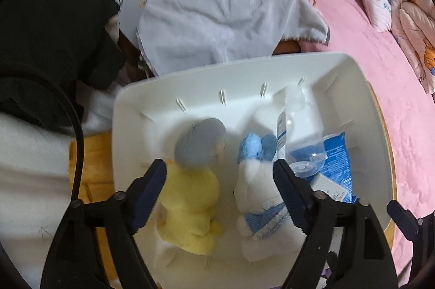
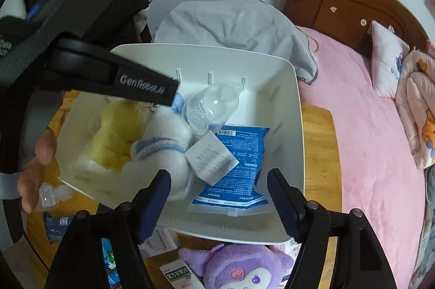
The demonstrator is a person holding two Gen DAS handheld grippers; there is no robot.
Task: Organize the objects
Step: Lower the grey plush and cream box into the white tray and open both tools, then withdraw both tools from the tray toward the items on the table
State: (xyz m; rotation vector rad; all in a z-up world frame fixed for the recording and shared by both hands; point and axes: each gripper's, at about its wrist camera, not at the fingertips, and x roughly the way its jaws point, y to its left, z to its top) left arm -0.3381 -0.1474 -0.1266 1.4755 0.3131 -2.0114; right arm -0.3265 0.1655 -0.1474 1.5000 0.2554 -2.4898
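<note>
Left black two-finger gripper: jaws spread wide, nothing between pads, poised above the white plastic bin. Right black two-finger gripper: jaws likewise wide, empty, over the bin's near edge. Person's bare hand beside the bin's left rim.

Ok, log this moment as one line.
left gripper: open over white bin | right gripper: open | bin holds: yellow plush, white plush, clear bottle, blue pack | outside: purple plush

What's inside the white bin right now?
White bin holds a yellow plush, a white-and-blue plush, a clear bottle, a blue packet and a small white box on it. Anything beneath is hidden.
</note>
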